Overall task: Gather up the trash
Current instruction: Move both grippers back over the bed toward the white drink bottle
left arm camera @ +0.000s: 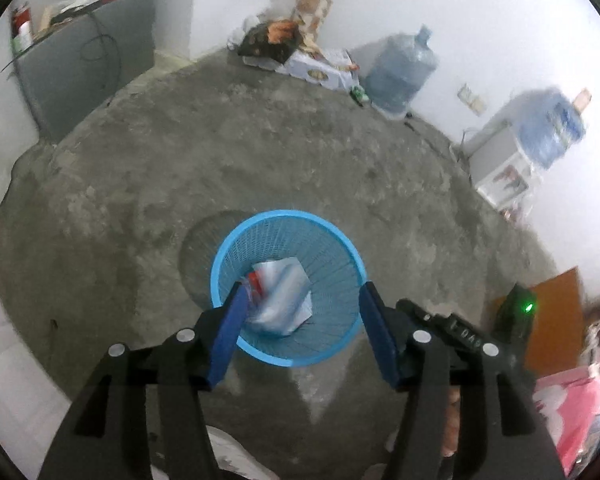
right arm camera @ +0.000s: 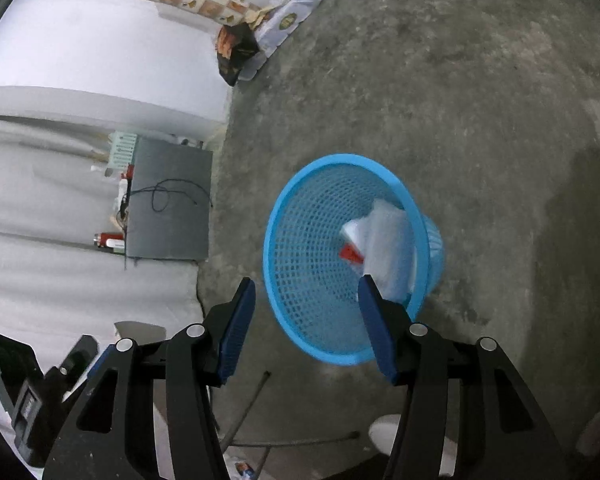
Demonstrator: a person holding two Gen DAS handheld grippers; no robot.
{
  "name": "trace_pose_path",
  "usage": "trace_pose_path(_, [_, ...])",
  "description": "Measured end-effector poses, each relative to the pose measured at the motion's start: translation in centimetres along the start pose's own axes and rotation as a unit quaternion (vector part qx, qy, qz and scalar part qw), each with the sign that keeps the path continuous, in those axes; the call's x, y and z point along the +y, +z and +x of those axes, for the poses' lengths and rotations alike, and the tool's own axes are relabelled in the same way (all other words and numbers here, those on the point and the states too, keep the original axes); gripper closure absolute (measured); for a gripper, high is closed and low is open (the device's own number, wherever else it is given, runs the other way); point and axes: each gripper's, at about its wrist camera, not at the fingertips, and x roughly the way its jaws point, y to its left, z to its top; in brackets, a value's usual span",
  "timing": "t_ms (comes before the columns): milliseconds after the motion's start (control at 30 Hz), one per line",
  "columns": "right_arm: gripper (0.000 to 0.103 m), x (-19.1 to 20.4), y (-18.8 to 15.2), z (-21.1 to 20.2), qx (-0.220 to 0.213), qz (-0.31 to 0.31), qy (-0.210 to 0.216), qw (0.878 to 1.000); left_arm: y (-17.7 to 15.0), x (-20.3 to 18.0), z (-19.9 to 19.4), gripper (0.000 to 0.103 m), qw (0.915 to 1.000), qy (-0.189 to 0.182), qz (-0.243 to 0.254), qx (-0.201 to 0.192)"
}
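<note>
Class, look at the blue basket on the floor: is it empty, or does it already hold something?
Not empty. The blue basket stands upright on the concrete floor, and crumpled white and silvery wrapping with a red patch lies inside it, seen in both wrist views.

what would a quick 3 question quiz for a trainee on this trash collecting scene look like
1. True or false: the blue basket stands upright on the concrete floor.
2. What lies inside the basket? A) crumpled plastic wrapper B) glass bottle C) nothing
3. How do the jaws of the left gripper and the right gripper stand?

Key
1. True.
2. A: a whitish wrapper with a red patch.
3. Both stand open above the basket, with nothing clamped between the pads.
</note>
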Motion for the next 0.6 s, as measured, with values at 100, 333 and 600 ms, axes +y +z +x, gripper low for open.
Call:
trace_pose_path(100, [0.051, 0.8, -0.5, -0.4, 0.004, -0.010, 0.005, 1.000, -0.9, 0.9, -3.5, 0.043, 0.9995, -0.016, -0.021, -0.017])
trace_pose_path(333, [0.044, 4.4, -2.1, -1.6, 0.019, -0.053, 0.025, 0.998, -4.3, 3.3, -13.0, 0.040, 0.9954, -0.019, -0.054, -0.077])
trace_pose_path(600, [0.035, 12.1, -6.8, -3.5, 0.046, -0.199, 0.045, 0.978, -13.1, 5.9, -25.1, 0.036, 0.9718, 0.039, -0.095, -0.213])
